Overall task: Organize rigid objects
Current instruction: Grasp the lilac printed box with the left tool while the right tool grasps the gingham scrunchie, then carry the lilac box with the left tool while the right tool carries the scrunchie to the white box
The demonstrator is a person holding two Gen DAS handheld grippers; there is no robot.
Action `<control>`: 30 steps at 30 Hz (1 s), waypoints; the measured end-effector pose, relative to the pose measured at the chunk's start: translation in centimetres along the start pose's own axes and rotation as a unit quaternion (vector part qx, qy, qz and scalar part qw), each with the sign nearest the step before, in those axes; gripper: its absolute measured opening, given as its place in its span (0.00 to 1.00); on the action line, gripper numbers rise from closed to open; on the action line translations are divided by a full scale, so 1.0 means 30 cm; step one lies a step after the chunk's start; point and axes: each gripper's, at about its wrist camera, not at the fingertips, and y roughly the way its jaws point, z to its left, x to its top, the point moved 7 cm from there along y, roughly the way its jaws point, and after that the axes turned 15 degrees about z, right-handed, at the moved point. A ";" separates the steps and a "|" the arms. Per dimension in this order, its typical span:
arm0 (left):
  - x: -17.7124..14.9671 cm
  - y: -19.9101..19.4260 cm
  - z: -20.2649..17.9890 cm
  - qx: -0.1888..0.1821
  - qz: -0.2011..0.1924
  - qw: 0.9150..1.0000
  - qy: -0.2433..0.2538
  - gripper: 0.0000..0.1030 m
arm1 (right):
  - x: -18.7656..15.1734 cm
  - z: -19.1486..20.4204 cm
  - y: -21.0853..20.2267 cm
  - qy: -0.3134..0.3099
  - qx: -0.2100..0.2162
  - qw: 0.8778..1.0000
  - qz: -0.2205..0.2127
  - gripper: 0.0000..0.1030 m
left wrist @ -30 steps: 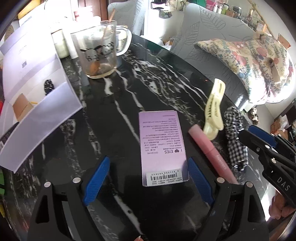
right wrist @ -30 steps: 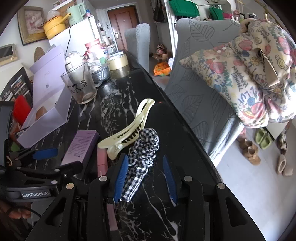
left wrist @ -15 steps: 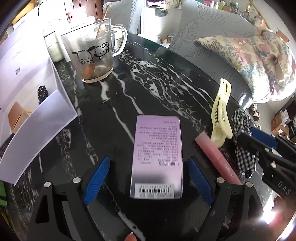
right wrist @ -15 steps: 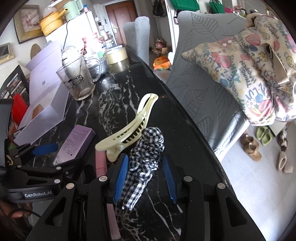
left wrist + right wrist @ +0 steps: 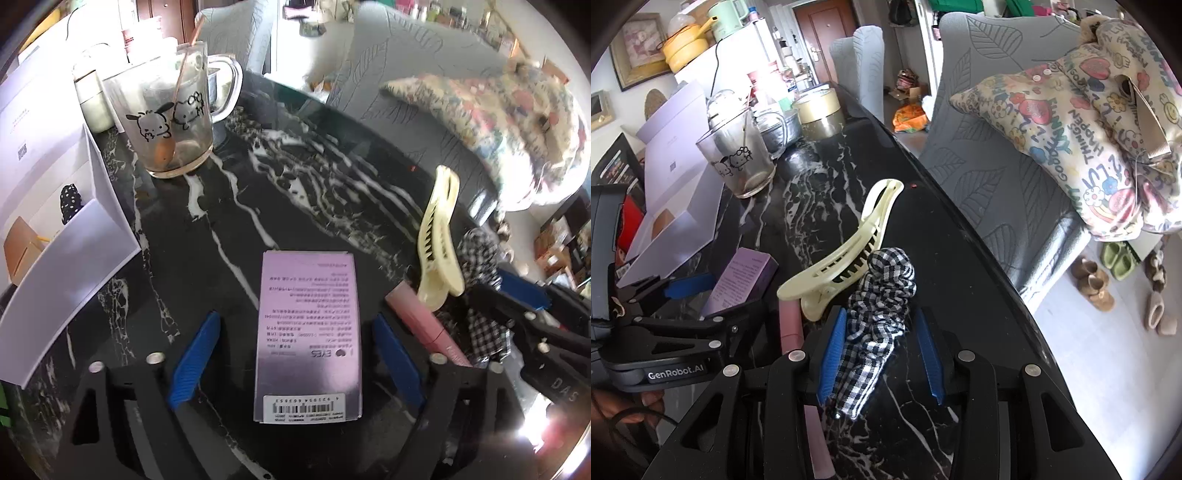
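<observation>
Left wrist view: the left claw [image 5: 291, 354] stands apart around a flat lilac cardboard box [image 5: 309, 334] lying on the black marble desk [image 5: 314, 192], blue pads clear of its sides.

Right wrist view: the right claw [image 5: 881, 349] stands apart around a black-and-white checked fabric scrunchie [image 5: 882, 306]; a cream plastic hair clip [image 5: 849, 254] lies just left.

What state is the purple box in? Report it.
Lying flat, shut: the purple box rests printed face up on the black marble table.

I see bare table [image 5: 229, 206] ahead of my left hand-held gripper [image 5: 295, 354], glass mug [image 5: 173, 122] beyond, open white box [image 5: 70, 236] crowding left, hair clip [image 5: 439, 240] right.
</observation>
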 end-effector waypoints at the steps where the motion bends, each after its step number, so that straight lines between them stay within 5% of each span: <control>1: 0.000 -0.007 0.000 0.001 -0.007 1.000 -0.002 0.55 | -0.001 -0.001 0.002 0.000 0.001 1.000 0.001 0.38; 12: -0.023 -0.019 -0.022 -0.005 -0.014 1.000 0.021 0.50 | -0.020 0.019 0.011 -0.009 -0.008 1.000 0.001 0.38; 15: -0.033 -0.028 -0.018 -0.009 -0.014 1.000 0.022 0.50 | -0.021 0.021 0.009 -0.013 -0.016 1.000 -0.006 0.19; 30: -0.045 -0.134 0.029 -0.004 -0.049 0.999 0.006 0.49 | -0.009 0.046 -0.062 -0.018 -0.017 0.999 -0.029 0.19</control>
